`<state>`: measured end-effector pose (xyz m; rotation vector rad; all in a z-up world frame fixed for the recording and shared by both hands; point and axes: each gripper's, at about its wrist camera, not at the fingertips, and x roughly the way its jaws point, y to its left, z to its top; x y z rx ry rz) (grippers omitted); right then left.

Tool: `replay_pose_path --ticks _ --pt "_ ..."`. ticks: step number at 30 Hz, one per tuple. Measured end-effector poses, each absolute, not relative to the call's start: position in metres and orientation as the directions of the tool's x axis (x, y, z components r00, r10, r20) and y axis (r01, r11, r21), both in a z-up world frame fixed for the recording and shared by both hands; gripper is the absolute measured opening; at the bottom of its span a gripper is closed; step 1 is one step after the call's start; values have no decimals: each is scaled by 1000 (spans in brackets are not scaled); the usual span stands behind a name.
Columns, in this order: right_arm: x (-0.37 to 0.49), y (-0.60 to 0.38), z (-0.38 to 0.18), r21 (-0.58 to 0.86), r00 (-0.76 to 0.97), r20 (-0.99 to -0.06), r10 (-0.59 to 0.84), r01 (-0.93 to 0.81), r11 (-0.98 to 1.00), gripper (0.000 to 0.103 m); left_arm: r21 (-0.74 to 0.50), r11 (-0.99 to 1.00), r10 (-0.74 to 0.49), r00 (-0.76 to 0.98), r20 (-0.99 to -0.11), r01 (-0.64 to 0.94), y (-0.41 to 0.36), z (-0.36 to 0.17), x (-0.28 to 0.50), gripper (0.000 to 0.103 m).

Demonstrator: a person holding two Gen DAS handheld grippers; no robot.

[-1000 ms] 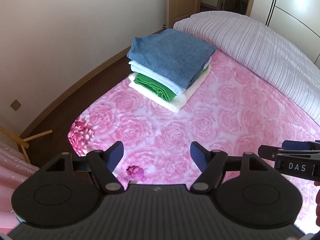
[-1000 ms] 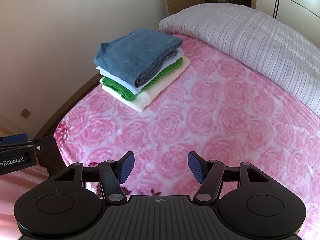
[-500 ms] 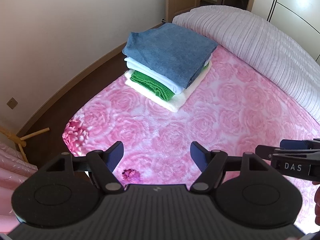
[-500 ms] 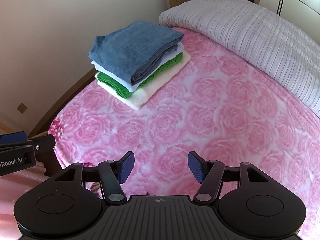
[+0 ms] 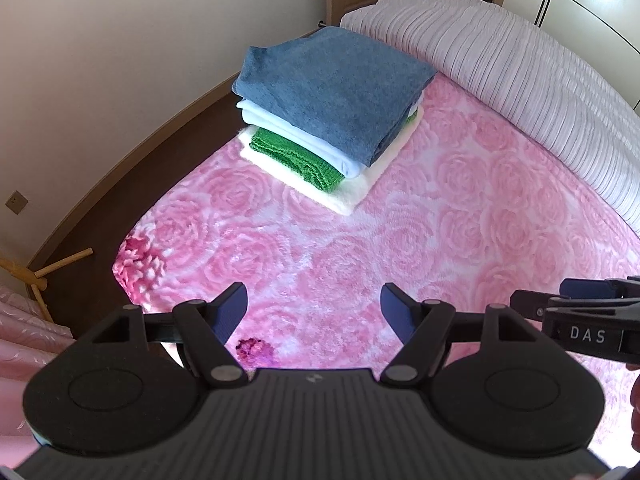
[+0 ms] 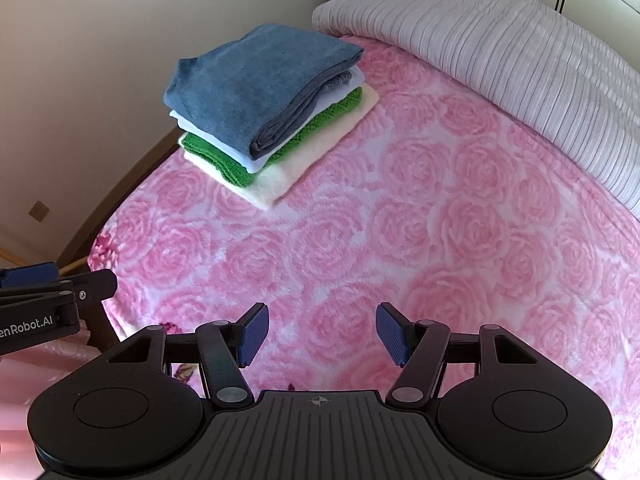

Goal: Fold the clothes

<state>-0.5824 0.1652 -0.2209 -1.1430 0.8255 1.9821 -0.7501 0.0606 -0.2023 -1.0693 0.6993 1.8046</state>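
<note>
The stack of folded clothes (image 5: 332, 116) sits near the far left corner of my bed, close to the edge by the wall, and it is four layers deep: a blue-grey folded towelling piece (image 5: 340, 84) on top, a pale white folded garment (image 5: 296, 136) under it, a bright green knitted piece (image 5: 296, 158) below that, and a cream fleecy folded piece (image 5: 340, 194) at the bottom, its corner sticking out toward me. From my right side the same stack (image 6: 264, 108) shows its folded edges (the blue-grey layer's rolled fold faces me). It all rests on the pink rose-patterned plush blanket (image 5: 360, 248) that covers the bed, and behind it, along the far side, lies a pale lilac ribbed quilt (image 5: 520, 80) rolled in a long mound. My left hand-held gripper (image 5: 313, 312) hangs over the near part of the blanket with its blue-padded jaws spread and nothing between them, well apart from the stack. My right hand-held gripper (image 6: 320, 334) is likewise spread and empty over the blanket, beside the left one. Past the bed's left edge there is a dark brown floor (image 5: 120, 176) and a cream wall (image 5: 120, 40) with a wooden skirting.
</note>
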Motion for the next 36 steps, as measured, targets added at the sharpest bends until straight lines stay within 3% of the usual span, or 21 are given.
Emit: replay_pose_path --ticks 36 --pt "-615 219 -250 158 -311 -926 215 -835 -527 63 12 -437 375 -194 -907 -899 115 -234 -778 70"
